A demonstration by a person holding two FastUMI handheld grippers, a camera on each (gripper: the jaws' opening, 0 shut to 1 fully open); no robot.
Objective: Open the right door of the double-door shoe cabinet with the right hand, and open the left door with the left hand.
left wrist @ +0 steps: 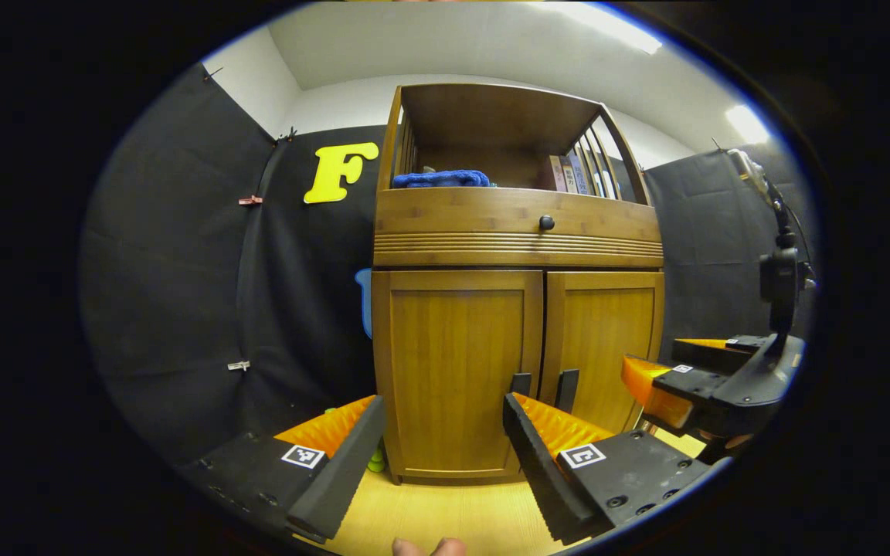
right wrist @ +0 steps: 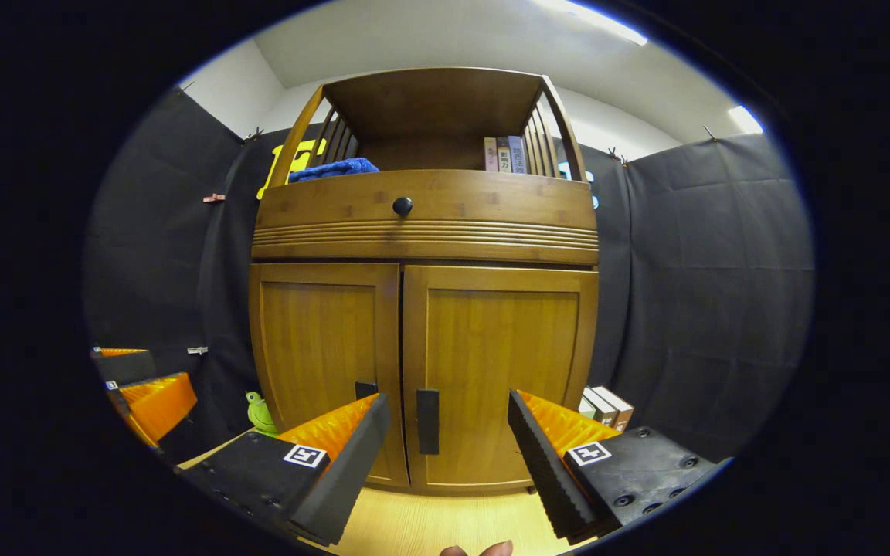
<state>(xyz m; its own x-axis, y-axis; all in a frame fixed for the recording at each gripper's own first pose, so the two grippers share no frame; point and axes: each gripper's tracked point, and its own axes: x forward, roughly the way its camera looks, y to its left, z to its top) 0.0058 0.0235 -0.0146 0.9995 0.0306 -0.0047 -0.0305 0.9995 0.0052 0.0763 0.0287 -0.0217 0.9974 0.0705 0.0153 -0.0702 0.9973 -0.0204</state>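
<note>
The wooden shoe cabinet [left wrist: 518, 243] stands a short way ahead with both doors shut. In the left gripper view its left door [left wrist: 456, 363] fills the gap of my left gripper [left wrist: 443, 401], which is open; the left door's dark handle [left wrist: 521, 384] shows just above the right fingertip. My right gripper [left wrist: 669, 363] hovers open off to the right. In the right gripper view my right gripper [right wrist: 448, 398] is open and faces the right door [right wrist: 503, 355], whose handle [right wrist: 427, 421] lies between the fingers, some distance off. The left gripper [right wrist: 132, 374] is at the left.
Above the doors is a drawer with a black knob [right wrist: 402, 206], and an open shelf holding a blue cloth [right wrist: 333, 167] and books [right wrist: 505, 154]. A green toy [right wrist: 259, 413] sits on the floor left of the cabinet, boxes [right wrist: 603, 407] lie to its right. The floor is pale wood [right wrist: 429, 521].
</note>
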